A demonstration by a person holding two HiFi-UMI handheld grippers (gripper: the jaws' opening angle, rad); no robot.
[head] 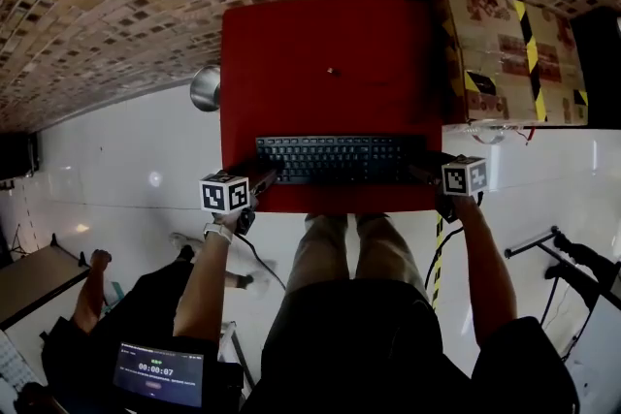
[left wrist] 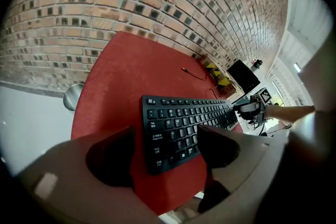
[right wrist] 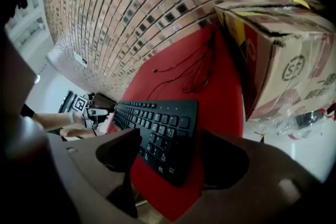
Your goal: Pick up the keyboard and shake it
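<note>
A black keyboard (head: 330, 160) lies flat on the red table (head: 320, 44), close to its front edge. My left gripper (head: 262, 181) is at the keyboard's left end and my right gripper (head: 427, 175) at its right end. In the left gripper view the keyboard (left wrist: 184, 126) has its near end between the wide-apart jaws of the left gripper (left wrist: 165, 152), and the pads do not press on it. In the right gripper view the keyboard's (right wrist: 157, 128) right end lies between the spread jaws of the right gripper (right wrist: 170, 157), also untouched. Both grippers are open.
A cardboard box (head: 509, 53) with yellow-black tape stands against the table's right side. A thin dark cable (right wrist: 194, 68) lies on the table behind the keyboard. A round metal object (head: 205, 87) stands on the floor at the table's left. A brick wall runs behind.
</note>
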